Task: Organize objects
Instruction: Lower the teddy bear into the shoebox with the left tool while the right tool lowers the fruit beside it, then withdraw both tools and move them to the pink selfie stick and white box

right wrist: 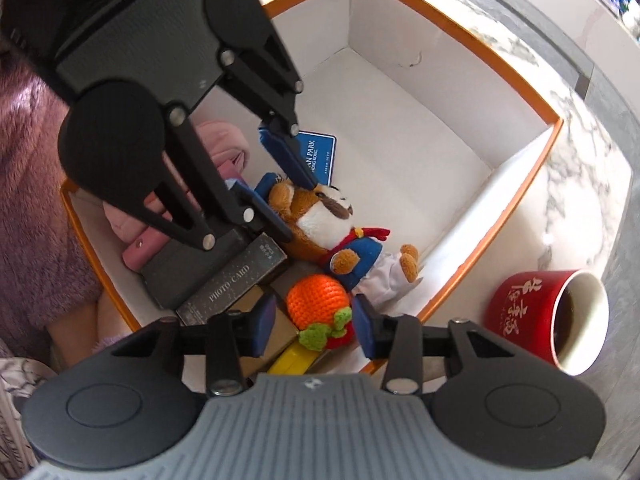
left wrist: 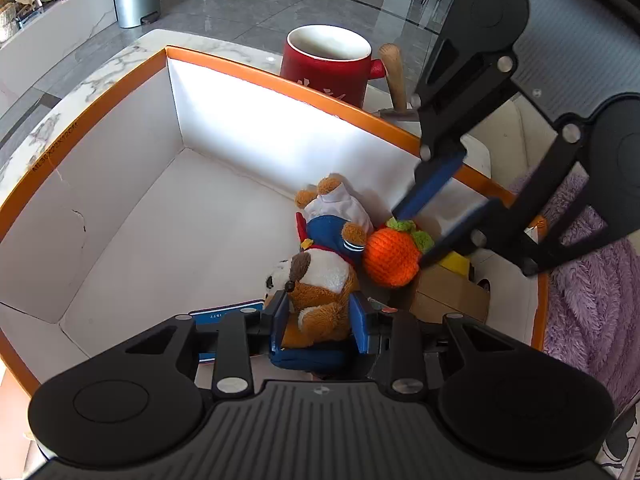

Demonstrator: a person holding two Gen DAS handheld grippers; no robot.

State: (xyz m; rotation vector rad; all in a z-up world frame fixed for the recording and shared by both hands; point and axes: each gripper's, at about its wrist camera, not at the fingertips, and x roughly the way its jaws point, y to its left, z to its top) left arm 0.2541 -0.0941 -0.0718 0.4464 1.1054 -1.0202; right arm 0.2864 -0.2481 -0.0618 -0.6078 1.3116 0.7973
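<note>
Right now your left gripper (left wrist: 319, 322) has its blue pads on both sides of the head of the plush dog (left wrist: 324, 256), narrow and pressing on it. The dog lies on the floor of the orange-rimmed box (left wrist: 120, 92), near the box's right end, its head toward you and its legs toward the far wall. Under its head a blue card (right wrist: 320, 156) lies flat on the box floor.

Your right gripper (right wrist: 316, 322) points down over the knitted orange (right wrist: 318, 300), which lies just beside the dog's body, touching it. The two pads stand on each side of the orange; in your right wrist view a little gap shows at each side, so I cannot tell if they press on it.

Beside the orange, in the corner of the box, you have a brown carton (left wrist: 452, 296), a yellow piece (right wrist: 294, 360), a dark case (right wrist: 236, 284) with the words PHOTO-CARD and some pink things (right wrist: 224, 140).

Farther, outside the far wall of the box, a red mug (left wrist: 328, 64) with dark liquid stands on the marble counter (left wrist: 100, 76). A wooden handle (left wrist: 394, 76) stands just beside the mug. Purple fluffy cloth (left wrist: 588, 280) lies at the right end of the box.
</note>
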